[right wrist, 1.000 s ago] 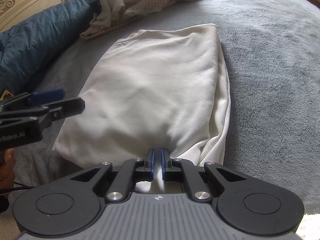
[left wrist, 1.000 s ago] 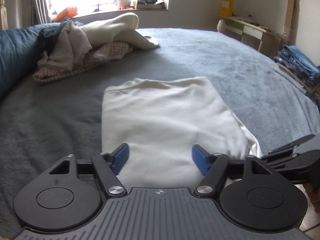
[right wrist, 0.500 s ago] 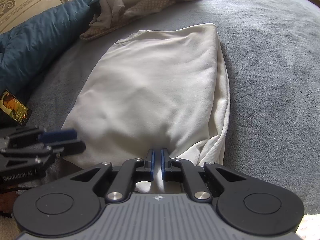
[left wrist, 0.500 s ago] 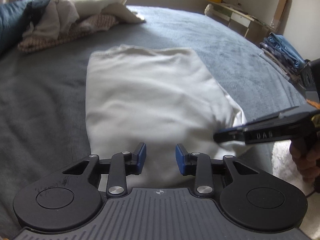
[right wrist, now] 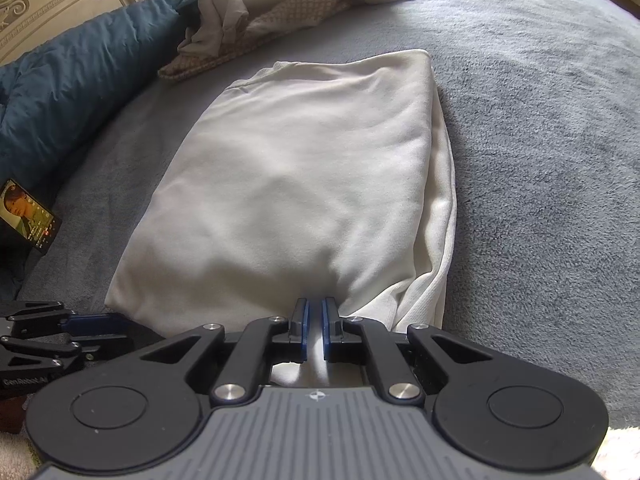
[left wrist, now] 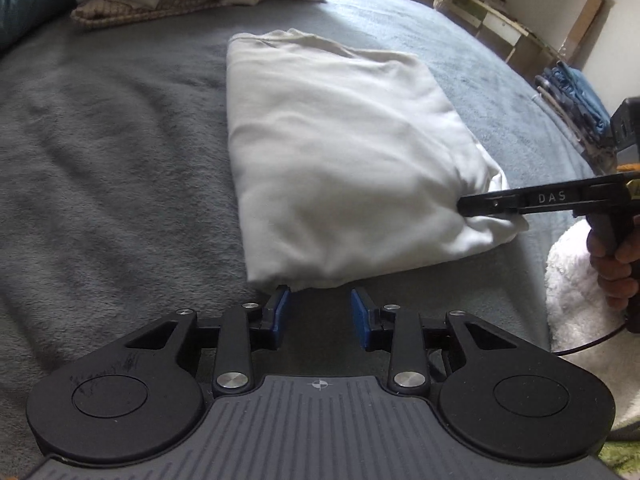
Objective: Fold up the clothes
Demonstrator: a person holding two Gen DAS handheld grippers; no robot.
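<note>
A folded cream garment (left wrist: 340, 152) lies flat on the grey bed blanket (left wrist: 100, 160). My left gripper (left wrist: 319, 293) sits low at the garment's near left corner, its jaws partly apart. The cloth edge lies just ahead of the blue pads and nothing is pinched between them. In the right wrist view the left gripper (right wrist: 120, 322) shows at the lower left beside the cream garment (right wrist: 300, 180). My right gripper (right wrist: 315, 303) is shut on the garment's near edge, with cloth bunched between its pads. From the left wrist view the right gripper (left wrist: 468, 205) bites the near right corner.
A pile of loose clothes (right wrist: 272, 12) lies at the far side of the bed, next to a blue duvet (right wrist: 72, 72). A lit phone (right wrist: 30, 218) rests at the left. Folded blue clothes (left wrist: 580, 96) and a white fluffy rug (left wrist: 580, 280) are off the bed's right side.
My left gripper has dropped and pulled back from over the garment to its near left corner, and its jaws have narrowed. The right gripper has kept its grip and place.
</note>
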